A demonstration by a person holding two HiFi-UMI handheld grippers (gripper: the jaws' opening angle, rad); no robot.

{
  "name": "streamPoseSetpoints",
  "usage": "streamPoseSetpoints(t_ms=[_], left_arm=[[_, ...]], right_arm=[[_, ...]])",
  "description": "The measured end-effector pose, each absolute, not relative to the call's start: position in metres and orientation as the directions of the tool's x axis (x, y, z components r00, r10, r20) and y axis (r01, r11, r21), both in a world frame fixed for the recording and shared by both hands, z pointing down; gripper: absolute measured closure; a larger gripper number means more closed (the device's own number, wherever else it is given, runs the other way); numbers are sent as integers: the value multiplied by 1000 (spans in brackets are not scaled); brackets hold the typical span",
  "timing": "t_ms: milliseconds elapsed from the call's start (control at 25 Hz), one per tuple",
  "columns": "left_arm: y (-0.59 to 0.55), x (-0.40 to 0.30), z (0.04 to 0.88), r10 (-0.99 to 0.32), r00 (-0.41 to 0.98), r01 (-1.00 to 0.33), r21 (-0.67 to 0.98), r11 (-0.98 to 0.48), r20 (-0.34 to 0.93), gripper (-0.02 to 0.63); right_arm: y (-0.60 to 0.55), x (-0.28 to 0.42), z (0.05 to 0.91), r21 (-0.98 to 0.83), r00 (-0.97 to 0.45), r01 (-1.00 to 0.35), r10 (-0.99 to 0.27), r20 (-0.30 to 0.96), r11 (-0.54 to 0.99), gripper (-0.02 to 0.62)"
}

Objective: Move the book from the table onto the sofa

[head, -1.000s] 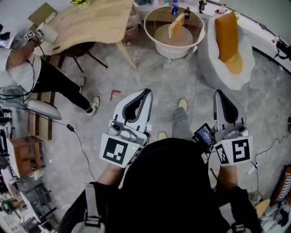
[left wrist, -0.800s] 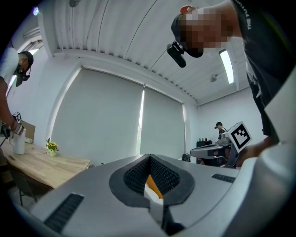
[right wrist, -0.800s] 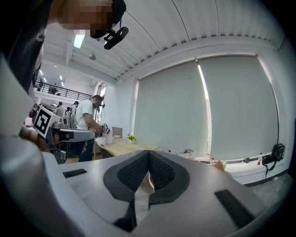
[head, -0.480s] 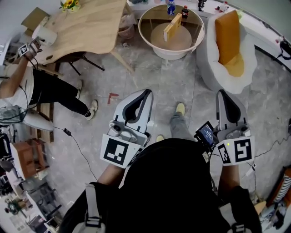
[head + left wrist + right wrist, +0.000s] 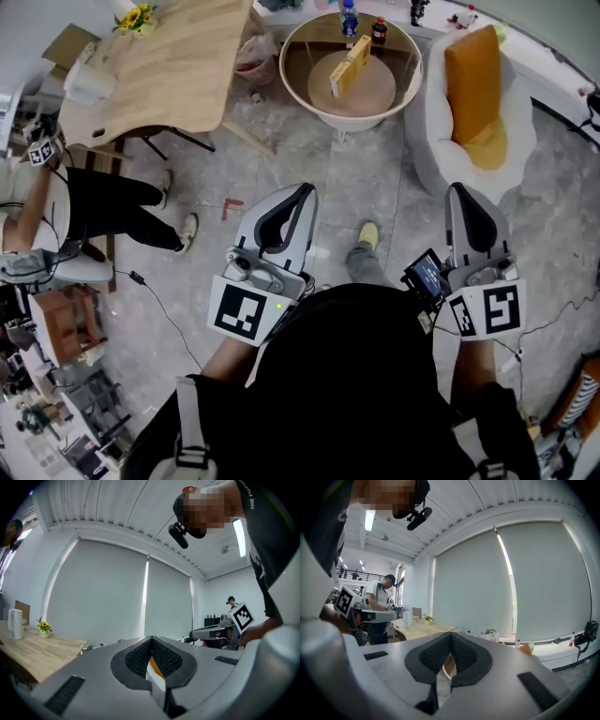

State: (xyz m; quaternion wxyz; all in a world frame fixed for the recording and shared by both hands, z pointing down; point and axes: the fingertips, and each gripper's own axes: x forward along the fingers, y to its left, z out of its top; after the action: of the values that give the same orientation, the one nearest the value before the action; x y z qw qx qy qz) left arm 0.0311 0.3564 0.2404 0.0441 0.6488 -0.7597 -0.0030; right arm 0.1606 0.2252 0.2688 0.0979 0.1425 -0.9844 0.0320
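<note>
The white sofa, with its orange cushion, sits just beside the round tabletop across the grey floor ahead of me. Both are well apart from my two tools. My left gripper and my right gripper point toward them side by side. Each has its jaws closed tip to tip, with nothing held between them.

The book is on its edge on that tabletop, leaning a little. A blue bottle and a dark bottle are close behind it.

The step in hand, as I judge it, is the approach. To do it well I should spread one pair of jaws before I arrive. I would come in level and pinch the book across its thickness near the upper edge. The other gripper can steady it so it does not topple. I must stay short of the bottles, and lift the book before swinging it toward the cushion.
</note>
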Motion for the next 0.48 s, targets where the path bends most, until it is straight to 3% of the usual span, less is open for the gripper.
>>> streamPoseSetpoints(t_ms=[480], left_arm=[[301, 19, 239, -981, -183, -982, 41, 186, 69, 603]], right_arm=[[169, 143, 275, -59, -953, -253, -238, 189, 966, 586]])
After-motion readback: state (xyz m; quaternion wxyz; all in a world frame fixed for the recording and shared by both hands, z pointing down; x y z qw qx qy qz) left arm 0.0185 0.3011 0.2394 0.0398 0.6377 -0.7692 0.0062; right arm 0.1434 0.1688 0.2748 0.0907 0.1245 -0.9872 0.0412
